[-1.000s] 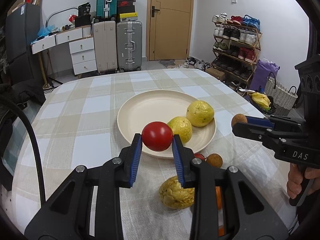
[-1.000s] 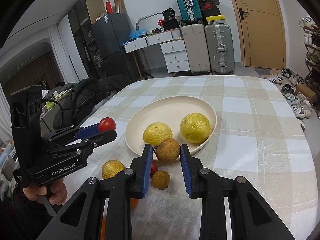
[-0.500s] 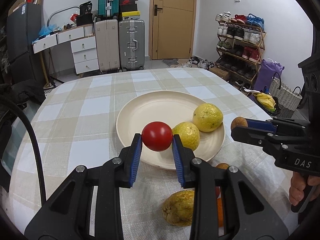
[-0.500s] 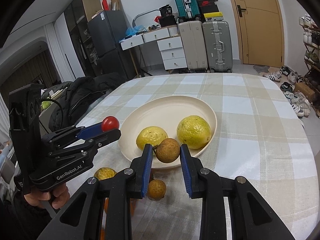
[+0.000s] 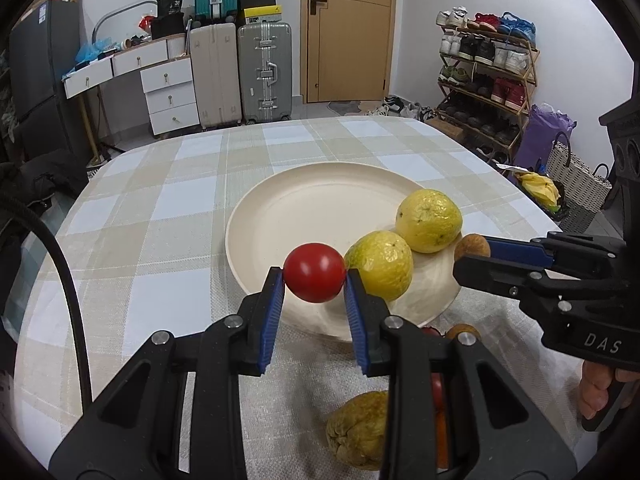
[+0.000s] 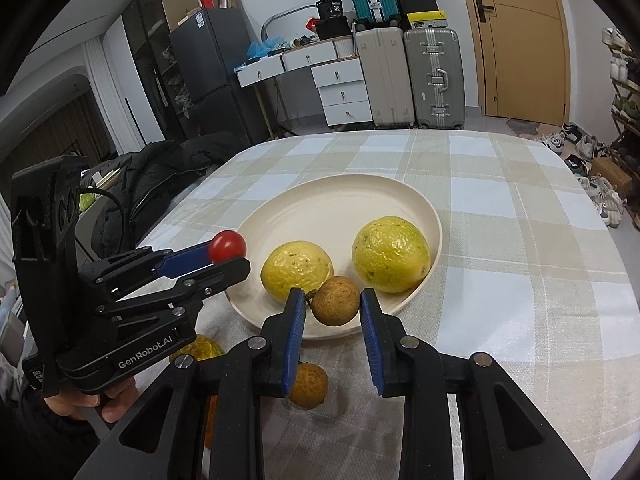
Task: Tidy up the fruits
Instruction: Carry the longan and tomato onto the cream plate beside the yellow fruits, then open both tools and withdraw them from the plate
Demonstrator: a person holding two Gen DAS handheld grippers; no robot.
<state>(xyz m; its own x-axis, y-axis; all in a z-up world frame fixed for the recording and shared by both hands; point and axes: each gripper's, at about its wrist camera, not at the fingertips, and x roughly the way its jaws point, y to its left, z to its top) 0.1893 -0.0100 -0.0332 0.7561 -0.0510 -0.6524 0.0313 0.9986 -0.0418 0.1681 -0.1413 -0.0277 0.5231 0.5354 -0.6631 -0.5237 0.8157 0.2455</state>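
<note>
While a round cream plate [image 5: 280,216] sits mid-table on a checked cloth [image 5: 160,208], its far half bare and smooth, the left gripper [image 5: 315,276] pinches a glossy red tomato [image 5: 315,267] over the plate's near rim. The right gripper [image 6: 334,304] clamps a rough brown longan [image 6: 335,300] above the same edge. Two dimpled yellow fruits [image 6: 391,254] lie on the plate's near right side. A wrinkled yellow fruit [image 5: 356,428] and a second longan [image 6: 309,385] rest on the cloth nearer the camera.
</note>
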